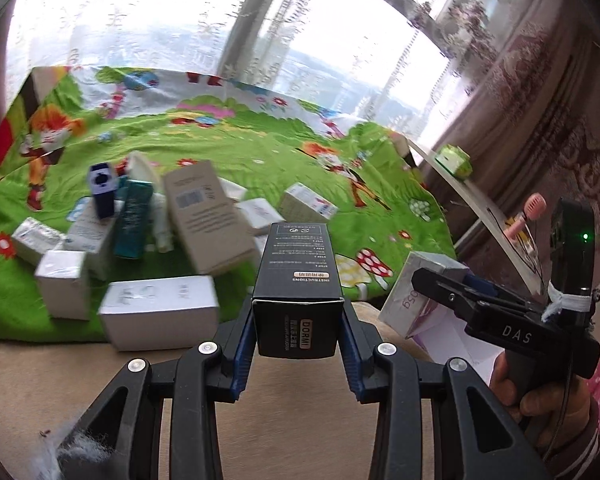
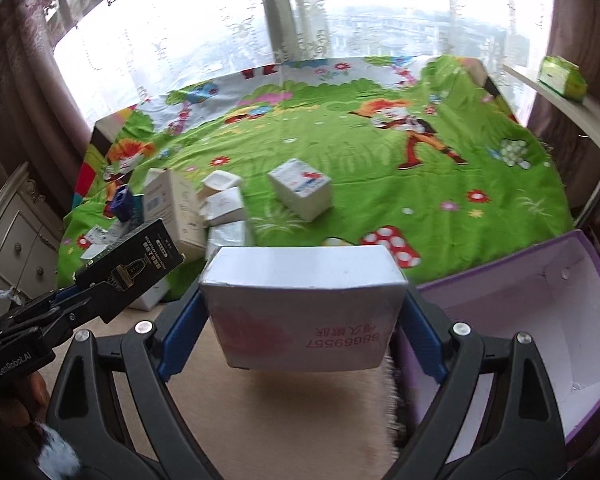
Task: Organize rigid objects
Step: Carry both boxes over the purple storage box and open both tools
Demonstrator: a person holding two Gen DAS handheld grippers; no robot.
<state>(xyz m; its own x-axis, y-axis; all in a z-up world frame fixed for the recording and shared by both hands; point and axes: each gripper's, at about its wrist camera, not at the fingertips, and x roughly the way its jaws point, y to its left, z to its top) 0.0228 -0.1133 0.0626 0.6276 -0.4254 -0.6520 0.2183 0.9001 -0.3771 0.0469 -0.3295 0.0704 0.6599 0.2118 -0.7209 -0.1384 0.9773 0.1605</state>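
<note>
Sorting looks barely begun. The purple bin [image 2: 540,308], white inside, shows no contents in its visible part, while a heap of cardboard boxes [image 1: 148,236] lies left of it on the cartoon bedspread [image 2: 360,152]. The left tongs [image 1: 298,332] clamp a slim glossy black carton [image 1: 296,280]. The right tongs [image 2: 302,328] grip a matte white box [image 2: 300,304] just left of the bin.

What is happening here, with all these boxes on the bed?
A person is sorting small boxes with two handheld grippers. The left gripper is shut on a black box, held above the bed's edge. The right gripper is shut on a white box, next to an open purple bin that looks empty. Many more boxes lie in a loose pile on the green bedsheet, not yet sorted.
</note>
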